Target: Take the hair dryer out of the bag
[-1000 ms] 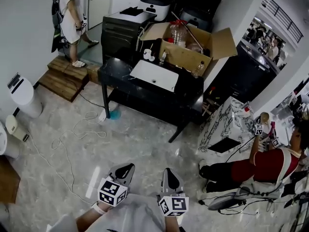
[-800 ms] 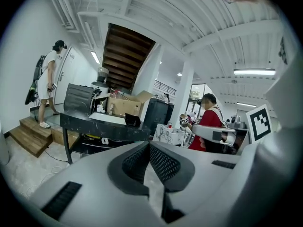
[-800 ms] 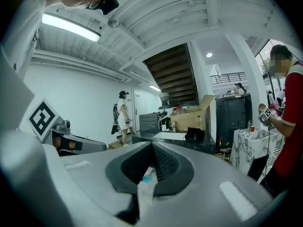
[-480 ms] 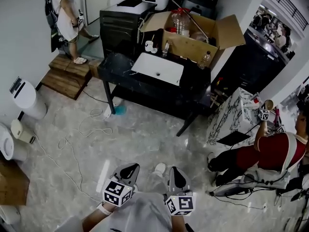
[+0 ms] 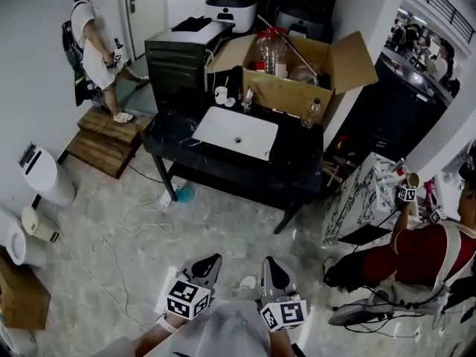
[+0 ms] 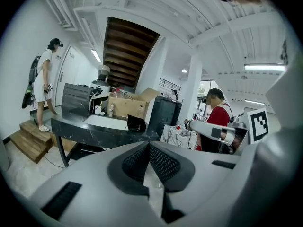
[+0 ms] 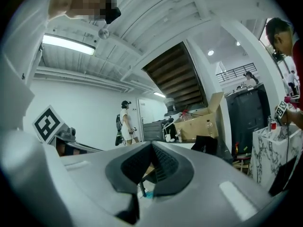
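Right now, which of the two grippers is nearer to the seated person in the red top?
Right. The right gripper lies left of the person in red in the head view, apart from them; the left gripper sits farther left, beyond it.

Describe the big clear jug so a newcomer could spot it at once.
At the black table's far edge sits an open cardboard box. The jug stands inside it, red-topped and far bigger than the small bottles in front.
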The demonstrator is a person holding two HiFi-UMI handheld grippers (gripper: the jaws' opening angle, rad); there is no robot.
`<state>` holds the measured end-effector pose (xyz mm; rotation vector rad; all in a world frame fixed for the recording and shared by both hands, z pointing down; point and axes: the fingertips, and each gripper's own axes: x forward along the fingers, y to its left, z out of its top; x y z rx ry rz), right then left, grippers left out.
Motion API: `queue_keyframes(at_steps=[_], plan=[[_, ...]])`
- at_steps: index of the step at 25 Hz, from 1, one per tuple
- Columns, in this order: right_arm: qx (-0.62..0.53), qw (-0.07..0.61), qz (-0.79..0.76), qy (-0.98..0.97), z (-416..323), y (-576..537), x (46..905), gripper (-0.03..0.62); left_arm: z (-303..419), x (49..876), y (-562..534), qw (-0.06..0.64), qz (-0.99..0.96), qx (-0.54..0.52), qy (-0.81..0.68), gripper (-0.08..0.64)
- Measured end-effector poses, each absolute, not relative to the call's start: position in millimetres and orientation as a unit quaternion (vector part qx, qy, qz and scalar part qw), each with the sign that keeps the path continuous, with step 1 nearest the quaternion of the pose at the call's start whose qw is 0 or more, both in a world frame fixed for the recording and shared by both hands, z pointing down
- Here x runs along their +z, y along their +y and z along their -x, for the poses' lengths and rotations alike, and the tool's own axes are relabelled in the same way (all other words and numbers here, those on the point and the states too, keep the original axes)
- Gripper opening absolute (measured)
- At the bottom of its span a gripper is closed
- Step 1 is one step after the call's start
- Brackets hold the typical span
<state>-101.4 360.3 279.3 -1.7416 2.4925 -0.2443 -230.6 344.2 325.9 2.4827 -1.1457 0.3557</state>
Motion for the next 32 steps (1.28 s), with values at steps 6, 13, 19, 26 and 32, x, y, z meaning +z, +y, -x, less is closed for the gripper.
queue_keyframes(at_steps=[6, 13, 19, 26, 32], plan=[[-0.082, 0.048, 0.568, 0.817, 36.4, 299.4, 272.9, 0.009, 173.0, 310.2, 276.5, 0.171, -0.88, 0.122, -0.427, 0.008], [-0.072, 0.049, 0.567, 0.819, -36.0, 248.5, 276.5, 0.009, 118.8, 306.0, 217.6, 0.162, -0.865, 0.127, -0.458, 0.008], [-0.09, 0.047, 0.565, 0.819, -68.4, 220.2, 298.3, 0.009, 83.4, 333.7, 206.9, 0.186, -0.86, 0.164, -0.446, 0.008], [-0.137, 0.043, 0.554, 0.82, -72.0, 203.5, 328.1, 0.009, 66.2, 355.3, 186.3, 0.207, -0.859, 0.176, -0.434, 0.008], [-0.132, 0.033, 0.554, 0.821, -81.0, 158.6, 326.1, 0.009, 46.5, 360.5, 141.5, 0.215, -0.866, 0.171, -0.418, 0.008]])
